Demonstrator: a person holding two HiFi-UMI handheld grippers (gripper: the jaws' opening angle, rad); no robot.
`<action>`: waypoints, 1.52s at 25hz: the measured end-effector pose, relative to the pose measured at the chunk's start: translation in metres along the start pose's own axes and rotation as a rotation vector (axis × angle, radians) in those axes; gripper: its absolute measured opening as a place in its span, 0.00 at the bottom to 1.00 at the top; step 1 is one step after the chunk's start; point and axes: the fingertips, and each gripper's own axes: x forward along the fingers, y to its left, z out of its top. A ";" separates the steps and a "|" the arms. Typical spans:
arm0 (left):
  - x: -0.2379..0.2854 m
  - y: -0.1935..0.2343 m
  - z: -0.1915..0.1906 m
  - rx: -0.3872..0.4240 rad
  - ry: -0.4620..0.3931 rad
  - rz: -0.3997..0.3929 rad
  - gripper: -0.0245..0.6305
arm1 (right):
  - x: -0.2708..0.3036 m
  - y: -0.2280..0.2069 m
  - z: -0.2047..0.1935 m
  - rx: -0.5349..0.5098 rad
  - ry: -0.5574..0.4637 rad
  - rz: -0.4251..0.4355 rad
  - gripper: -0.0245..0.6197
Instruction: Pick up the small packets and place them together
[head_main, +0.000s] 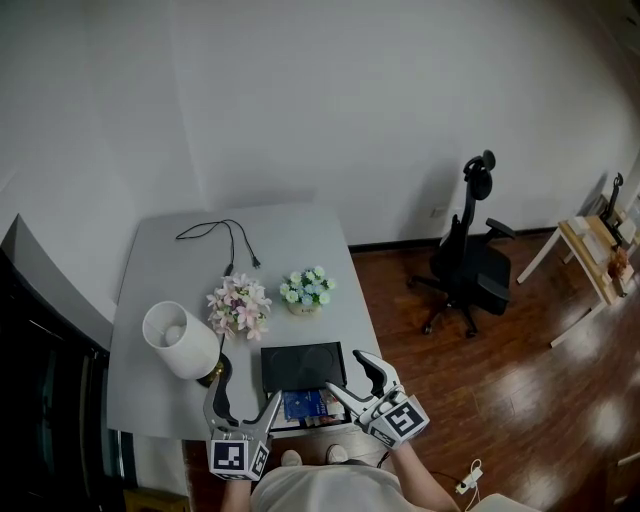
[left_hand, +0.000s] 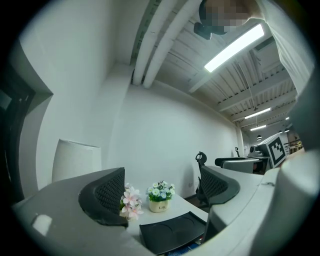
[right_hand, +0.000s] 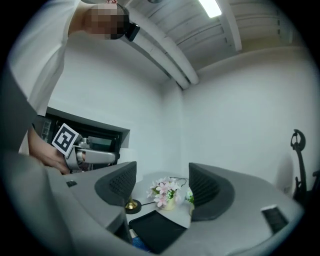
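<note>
Small blue packets (head_main: 304, 404) lie at the table's near edge, just in front of a black tray (head_main: 302, 366). My left gripper (head_main: 247, 393) hovers to their left, open and empty. On their right my right gripper (head_main: 352, 378) is also open with nothing in it. In the left gripper view the jaws stand wide around the tray (left_hand: 172, 232), and a blue packet edge (left_hand: 189, 245) shows below it. The right gripper view shows the tray (right_hand: 157, 230) and a blue corner of a packet (right_hand: 136, 245) low between the open jaws.
The grey table (head_main: 160, 290) holds a white lamp (head_main: 178, 340), pink flowers (head_main: 240, 306), a small pot of pale flowers (head_main: 306, 290) and a black cable (head_main: 225, 238). A black office chair (head_main: 468, 262) stands on the wooden floor at right.
</note>
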 end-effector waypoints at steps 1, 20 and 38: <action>0.000 0.001 -0.002 -0.004 0.003 0.003 0.76 | 0.002 0.002 -0.007 0.014 0.021 0.021 0.54; -0.018 0.021 -0.031 0.020 0.104 0.066 0.76 | 0.027 0.118 -0.277 -0.180 0.820 0.557 0.51; -0.028 0.045 -0.034 -0.012 0.112 0.115 0.75 | 0.020 0.133 -0.289 -0.439 0.947 0.615 0.11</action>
